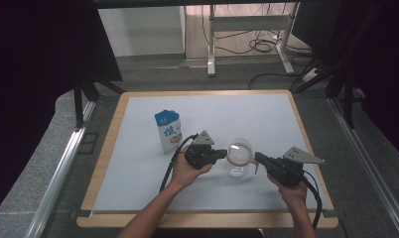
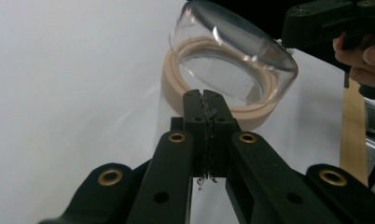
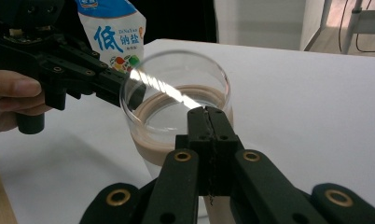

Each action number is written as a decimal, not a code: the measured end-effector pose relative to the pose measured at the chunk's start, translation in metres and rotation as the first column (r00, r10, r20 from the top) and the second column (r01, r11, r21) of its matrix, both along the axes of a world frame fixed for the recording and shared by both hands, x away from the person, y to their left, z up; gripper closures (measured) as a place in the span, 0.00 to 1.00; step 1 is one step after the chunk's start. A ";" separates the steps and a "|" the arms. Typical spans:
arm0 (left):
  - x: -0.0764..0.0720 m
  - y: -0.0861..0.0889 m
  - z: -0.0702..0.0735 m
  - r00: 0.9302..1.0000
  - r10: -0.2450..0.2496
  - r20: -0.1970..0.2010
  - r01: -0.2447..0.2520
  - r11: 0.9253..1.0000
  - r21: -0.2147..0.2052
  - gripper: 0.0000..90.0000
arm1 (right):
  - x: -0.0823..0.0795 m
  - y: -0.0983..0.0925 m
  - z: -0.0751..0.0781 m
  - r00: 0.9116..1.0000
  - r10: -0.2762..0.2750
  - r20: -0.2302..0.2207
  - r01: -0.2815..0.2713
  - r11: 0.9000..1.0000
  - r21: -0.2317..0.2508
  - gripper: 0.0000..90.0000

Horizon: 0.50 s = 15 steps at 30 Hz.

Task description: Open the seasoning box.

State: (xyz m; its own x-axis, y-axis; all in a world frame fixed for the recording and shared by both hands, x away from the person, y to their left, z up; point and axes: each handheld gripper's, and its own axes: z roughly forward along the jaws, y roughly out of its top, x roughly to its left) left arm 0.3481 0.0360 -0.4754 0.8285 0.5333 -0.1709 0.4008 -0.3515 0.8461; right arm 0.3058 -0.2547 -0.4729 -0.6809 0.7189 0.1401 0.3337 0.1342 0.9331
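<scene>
A clear glass jar with a beige ring at its mouth stands on the white table, right of centre near the front. My left gripper comes at it from the left. Its jaws meet with no gap, and its tips rest against the jar's clear rim and beige ring. My right gripper comes from the right, its jaws also shut, with the tips at the glass rim. Whether either pinches the thin rim I cannot tell. A blue and white salt bag stands upright to the jar's left.
The salt bag stands just behind the left gripper in the right gripper view. The table has a wooden border. Beyond its far edge are a desk frame and floor cables. Dark curtains hang on both sides.
</scene>
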 end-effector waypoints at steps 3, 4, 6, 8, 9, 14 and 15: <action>0.001 0.000 0.001 1.000 0.000 0.002 0.000 1.000 -0.003 0.99 | 0.000 -0.002 -0.001 1.000 -0.005 -0.003 0.005 1.000 0.001 1.00; 0.001 0.000 0.002 1.000 0.001 0.004 -0.001 1.000 0.000 0.99 | 0.000 -0.002 -0.001 1.000 -0.007 -0.003 0.007 1.000 -0.001 1.00; 0.000 0.000 0.004 1.000 -0.006 0.005 0.006 1.000 -0.006 1.00 | -0.002 -0.001 -0.001 1.000 -0.011 0.010 0.011 1.000 -0.017 1.00; -0.001 -0.002 0.006 1.000 -0.008 0.012 0.008 1.000 -0.006 1.00 | -0.004 0.002 0.001 1.000 -0.006 0.018 0.006 1.000 -0.019 1.00; -0.002 -0.003 0.007 1.000 -0.013 0.013 0.014 1.000 -0.010 1.00 | -0.006 0.003 0.003 1.000 -0.005 0.022 0.006 1.000 -0.026 1.00; -0.005 -0.008 0.013 0.999 -0.029 0.032 0.029 1.000 -0.005 1.00 | -0.007 0.006 0.002 1.000 -0.001 0.016 0.002 0.999 -0.048 1.00; -0.005 -0.010 0.014 0.999 -0.031 0.035 0.031 1.000 0.000 1.00 | -0.007 0.005 0.001 1.000 -0.003 0.014 0.004 0.999 -0.036 1.00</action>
State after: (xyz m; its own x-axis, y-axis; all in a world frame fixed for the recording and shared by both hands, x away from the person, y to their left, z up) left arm 0.3428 0.0263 -0.4611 0.8503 0.5068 -0.1421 0.3599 -0.3628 0.8596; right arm 0.2991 -0.2498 -0.4718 -0.6802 0.7255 0.1046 0.3215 0.1670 0.9321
